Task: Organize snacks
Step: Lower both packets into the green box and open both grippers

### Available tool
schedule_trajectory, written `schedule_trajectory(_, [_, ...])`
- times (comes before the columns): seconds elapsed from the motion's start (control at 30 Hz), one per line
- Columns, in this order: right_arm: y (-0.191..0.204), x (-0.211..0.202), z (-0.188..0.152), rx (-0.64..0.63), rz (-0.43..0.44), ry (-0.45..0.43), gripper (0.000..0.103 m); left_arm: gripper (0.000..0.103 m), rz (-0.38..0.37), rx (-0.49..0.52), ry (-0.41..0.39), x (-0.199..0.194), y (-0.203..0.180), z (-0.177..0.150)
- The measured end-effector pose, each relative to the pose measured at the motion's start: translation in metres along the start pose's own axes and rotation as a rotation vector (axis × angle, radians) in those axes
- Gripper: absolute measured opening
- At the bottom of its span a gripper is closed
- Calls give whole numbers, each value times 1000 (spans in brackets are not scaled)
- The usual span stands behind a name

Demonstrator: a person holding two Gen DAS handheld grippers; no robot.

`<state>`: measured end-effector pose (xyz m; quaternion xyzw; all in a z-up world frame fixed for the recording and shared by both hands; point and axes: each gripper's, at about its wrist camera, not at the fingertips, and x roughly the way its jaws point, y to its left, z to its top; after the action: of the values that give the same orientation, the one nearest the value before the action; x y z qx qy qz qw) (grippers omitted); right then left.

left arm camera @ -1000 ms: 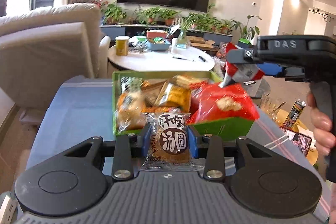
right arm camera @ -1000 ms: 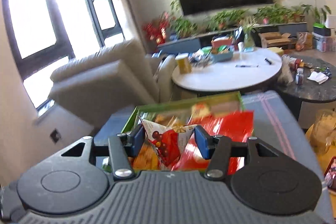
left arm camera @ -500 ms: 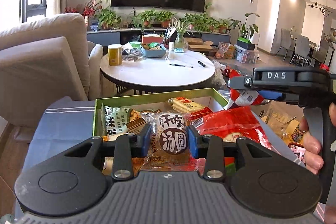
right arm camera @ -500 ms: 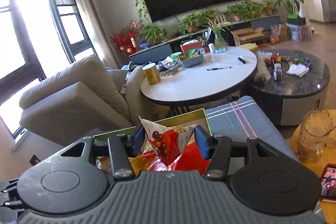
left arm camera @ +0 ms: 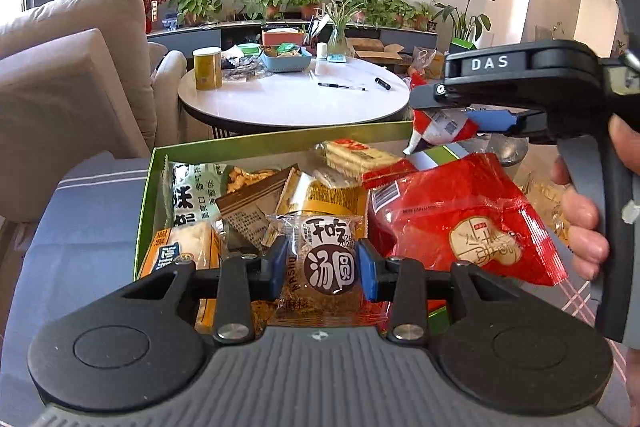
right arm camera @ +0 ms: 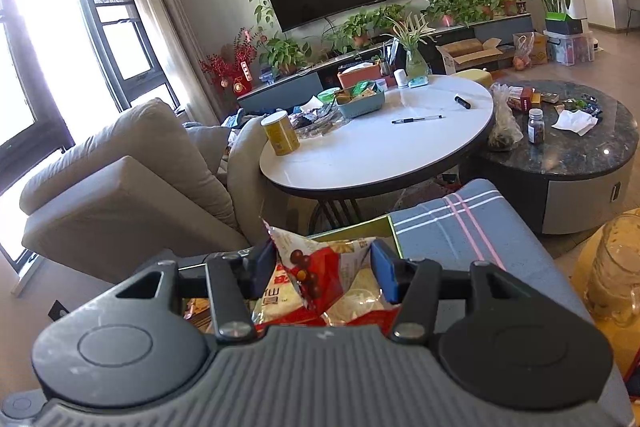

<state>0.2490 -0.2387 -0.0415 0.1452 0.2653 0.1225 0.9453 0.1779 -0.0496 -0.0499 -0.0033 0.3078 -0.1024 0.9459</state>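
Holding mixed snack packets [left arm camera: 256,203], green box [left arm camera: 280,138]

Green box [left arm camera: 280,137] with white inside walls, sat on a grey-blue cloth [right arm camera: 472,223] striped white and pink. Left gripper [left arm camera: 323,265] black with blue pads, on a clear orange-tinted packet [left arm camera: 326,267] bearing a brown-and-white round label. Right gripper [right arm camera: 323,269] same black and blue, on a red-and-white pouch [right arm camera: 320,267] printed with dark brown balls. Big red bag [left arm camera: 460,219] with a cream circle. Round table [right arm camera: 380,147] white, yellow can [right arm camera: 280,133] on it; the other table [right arm camera: 568,151] dark marbled. Sofa [right arm camera: 120,179] beige.
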Motion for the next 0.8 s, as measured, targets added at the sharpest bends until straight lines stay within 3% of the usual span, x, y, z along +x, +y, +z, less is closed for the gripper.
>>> schedule_trajectory(0.43, [5, -14, -2, -12, 4, -7, 86, 43, 17, 12, -39, -16, -5, 2])
schedule_trajectory(0.57, [8, -18, -5, -26, 24, 4, 86, 51, 25, -9, -42, -21, -1, 1])
schedule_trajectory(0.7, [13, -27, -10, -46, 40, 13, 86, 70, 34, -25, -74, -33, -2, 2])
schedule_trajectory(0.8, [17, -35, -15, -59, 59, 24, 86, 78, 41, -43, -108, -45, -2, 2])
